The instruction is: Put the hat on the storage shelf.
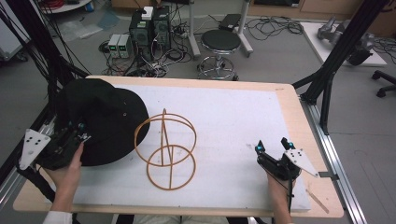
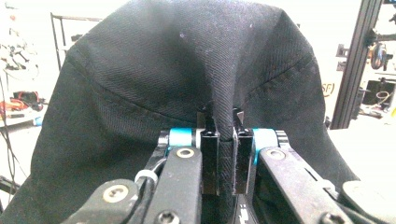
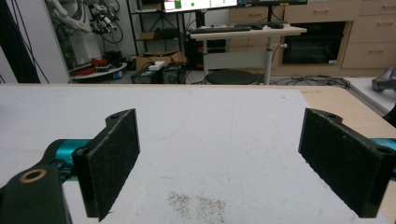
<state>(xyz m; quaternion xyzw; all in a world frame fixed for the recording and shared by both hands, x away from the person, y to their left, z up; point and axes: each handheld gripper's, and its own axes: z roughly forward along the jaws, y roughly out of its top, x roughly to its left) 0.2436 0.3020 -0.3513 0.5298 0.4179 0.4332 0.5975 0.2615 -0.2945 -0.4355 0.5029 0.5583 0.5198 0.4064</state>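
wooden table [image 1: 306, 140], white mat [image 1: 233, 121] covering it, wire stand [image 1: 166, 149] on mat, black hat [image 1: 102, 116] seemingly resting partly on it

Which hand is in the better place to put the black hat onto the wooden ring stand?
Left. The left tool is already shut on the black hat, which lies right beside the ring stand. The right tool is open, holds nothing, and rests farther away on the white mat.

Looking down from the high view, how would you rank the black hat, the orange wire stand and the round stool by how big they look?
1. Black hat, the largest patch in the picture.
2. Orange wire stand, a bit smaller, though it is open wire, so its spread is close to the hat's.
3. Round stool, the smallest; it stands farther from the camera, so its true size is unsure.
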